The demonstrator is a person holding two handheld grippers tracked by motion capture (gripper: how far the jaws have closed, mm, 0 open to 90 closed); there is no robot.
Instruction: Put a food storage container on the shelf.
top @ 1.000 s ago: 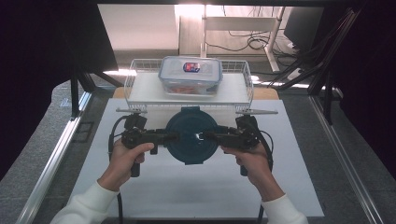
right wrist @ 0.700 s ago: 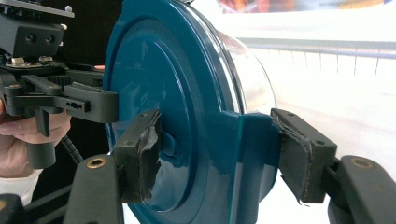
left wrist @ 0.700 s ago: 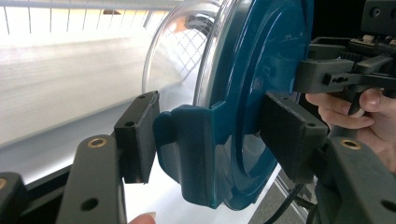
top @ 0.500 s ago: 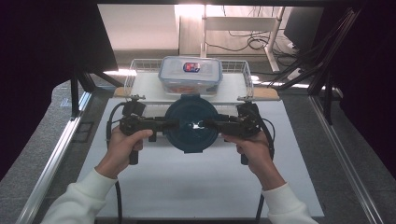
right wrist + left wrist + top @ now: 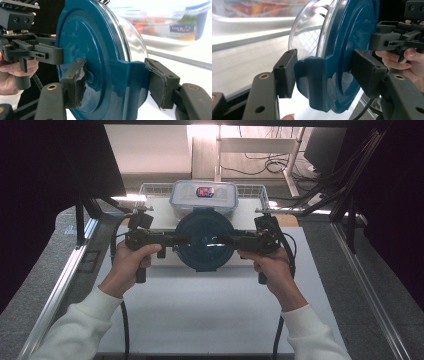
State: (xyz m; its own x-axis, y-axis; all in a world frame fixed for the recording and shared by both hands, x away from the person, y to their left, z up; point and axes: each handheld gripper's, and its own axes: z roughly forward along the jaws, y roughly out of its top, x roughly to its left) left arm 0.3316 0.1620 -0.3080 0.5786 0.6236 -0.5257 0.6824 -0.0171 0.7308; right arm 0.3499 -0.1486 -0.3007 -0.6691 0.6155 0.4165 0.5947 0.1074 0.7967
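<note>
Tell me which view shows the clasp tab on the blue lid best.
The left gripper view: the clasp tab sits close and sharp between the left tool pads. The right gripper view shows the opposite tab just as near. The high view gives the round lid whole, its tabs hidden under the tools.

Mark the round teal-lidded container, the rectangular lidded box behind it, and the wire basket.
Round container (image 5: 204, 240), high view, centre of its teal lid.
Rectangular box (image 5: 203, 197), high view, its clear lid.
Wire basket (image 5: 252, 191), high view, right rim.

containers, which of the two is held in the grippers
The round container with the dark teal lid, held on opposite sides by the left gripper and right gripper. The rectangular clear-lidded container sits untouched in the wire basket behind.
</note>
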